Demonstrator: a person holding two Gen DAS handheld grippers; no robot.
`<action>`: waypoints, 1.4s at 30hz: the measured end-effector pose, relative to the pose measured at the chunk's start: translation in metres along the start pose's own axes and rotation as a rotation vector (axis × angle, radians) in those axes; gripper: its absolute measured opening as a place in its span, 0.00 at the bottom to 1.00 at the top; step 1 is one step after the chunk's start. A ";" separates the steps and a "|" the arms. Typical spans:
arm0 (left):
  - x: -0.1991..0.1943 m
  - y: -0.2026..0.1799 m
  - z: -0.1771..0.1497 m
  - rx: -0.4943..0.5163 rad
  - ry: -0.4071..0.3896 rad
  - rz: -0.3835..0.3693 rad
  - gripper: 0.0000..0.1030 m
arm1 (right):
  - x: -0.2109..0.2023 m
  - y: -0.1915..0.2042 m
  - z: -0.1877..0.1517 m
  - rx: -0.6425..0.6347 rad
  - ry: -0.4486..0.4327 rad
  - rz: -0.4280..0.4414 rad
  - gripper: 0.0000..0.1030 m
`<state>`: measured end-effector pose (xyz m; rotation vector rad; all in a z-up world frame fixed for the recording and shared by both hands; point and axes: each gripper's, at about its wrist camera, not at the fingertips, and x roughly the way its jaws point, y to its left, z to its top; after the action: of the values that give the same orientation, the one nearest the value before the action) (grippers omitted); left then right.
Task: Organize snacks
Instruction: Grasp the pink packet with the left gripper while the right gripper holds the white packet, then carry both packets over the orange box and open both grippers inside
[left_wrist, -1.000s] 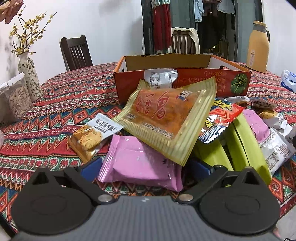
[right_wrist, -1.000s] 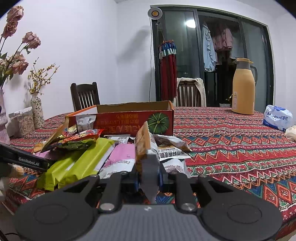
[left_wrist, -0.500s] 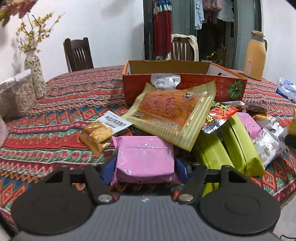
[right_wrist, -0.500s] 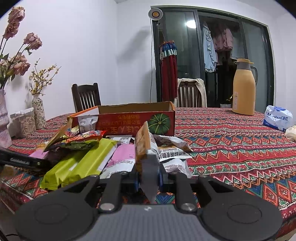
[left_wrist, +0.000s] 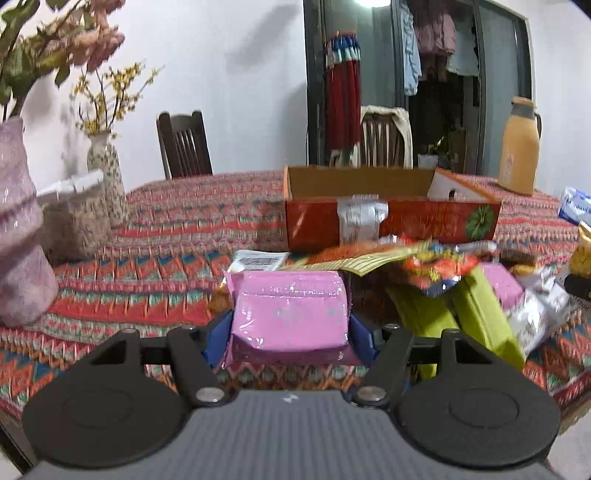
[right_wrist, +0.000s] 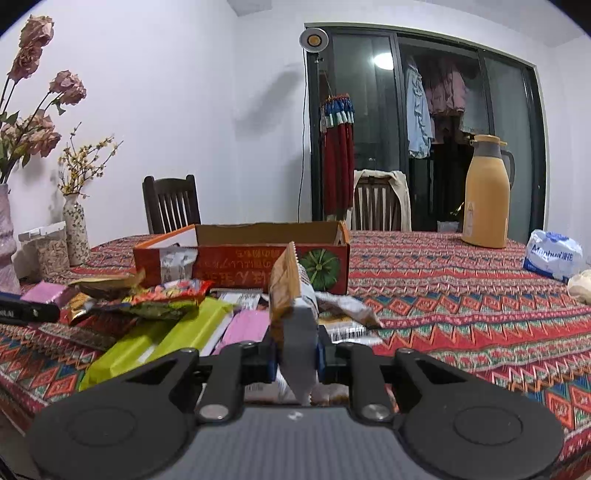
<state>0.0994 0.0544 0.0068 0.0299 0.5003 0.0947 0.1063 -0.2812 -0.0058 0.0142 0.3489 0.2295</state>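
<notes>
My left gripper (left_wrist: 289, 334) is shut on a pink snack packet (left_wrist: 290, 314) and holds it lifted just above the patterned tablecloth. My right gripper (right_wrist: 296, 360) is shut on a brown-and-white cracker packet (right_wrist: 291, 295) held upright on edge. A pile of snacks lies between them: two green packets (right_wrist: 155, 339), a red crinkly packet (right_wrist: 166, 293), a yellow flat bag (left_wrist: 354, 260) and a second pink packet (right_wrist: 245, 326). Behind the pile stands the open orange cardboard box (left_wrist: 391, 218), also seen as box (right_wrist: 243, 258), with a white packet leaning on its front.
A large pink vase (left_wrist: 20, 236) and a small patterned vase (left_wrist: 107, 184) stand at the left beside a clear jar (right_wrist: 46, 249). A tan thermos (right_wrist: 485, 195) and a tissue pack (right_wrist: 552, 254) sit at the right. Two chairs stand behind the table.
My left gripper closed on the pink packet and lifted it, moving back and left from the pile. The right gripper kept still with its cracker packet.
</notes>
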 end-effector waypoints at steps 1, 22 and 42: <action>0.000 -0.001 0.005 0.001 -0.013 0.000 0.65 | 0.002 0.000 0.003 -0.002 -0.004 -0.001 0.18; 0.041 -0.035 0.108 0.025 -0.176 -0.044 0.66 | 0.101 0.006 0.102 -0.028 -0.049 0.010 0.18; 0.184 -0.055 0.148 -0.075 -0.031 -0.012 0.66 | 0.243 0.015 0.138 0.025 0.085 0.006 0.19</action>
<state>0.3363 0.0168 0.0460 -0.0450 0.4652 0.1011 0.3719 -0.2081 0.0424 0.0298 0.4366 0.2320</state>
